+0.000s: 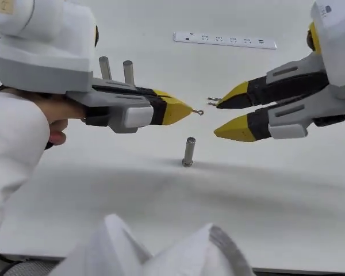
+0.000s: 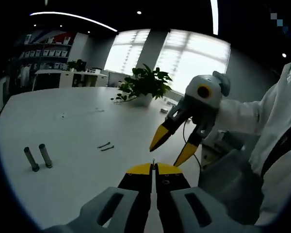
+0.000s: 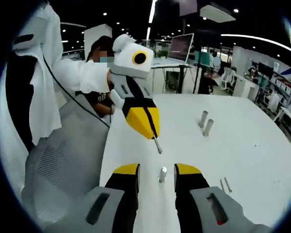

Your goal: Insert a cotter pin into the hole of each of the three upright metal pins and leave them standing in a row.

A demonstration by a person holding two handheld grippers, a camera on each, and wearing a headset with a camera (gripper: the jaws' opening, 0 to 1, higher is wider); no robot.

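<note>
**A:** Where's the cotter pin?

**B:** The cotter pin (image 1: 199,112) is nipped in the tips of my left gripper (image 1: 190,110). The jaws are pressed together on it and its end pokes out in front. I'm holding it level, above the table.

**A:** And the metal pins?

**B:** The nearest metal pin (image 1: 188,152) stands upright on the table, lower than the gap between my two grippers and touching neither. The two other metal pins (image 1: 116,70) stand side by side farther back, partly behind my left gripper. The spare cotter pins (image 1: 213,101) lie flat near my right gripper's upper tip.

**A:** What's the right one doing?

**B:** My right gripper (image 1: 216,119) is spread apart and holds nothing. It points at the left gripper, tip to tip and just apart.

**A:** The surface?

**B:** A plain white table (image 1: 161,195), with a white power strip (image 1: 224,40) at the far edge. The room has big bright windows (image 2: 184,60), a potted plant (image 2: 143,82), shelves (image 2: 48,53) and a monitor (image 3: 180,47).

**A:** Your hands?

**B:** My left hand (image 1: 49,112) grips the handle from a white sleeve (image 1: 11,149).

**A:** Any writing?

**B:** There's a small label (image 1: 325,8) on my right gripper's housing, too blurred to read.
</note>
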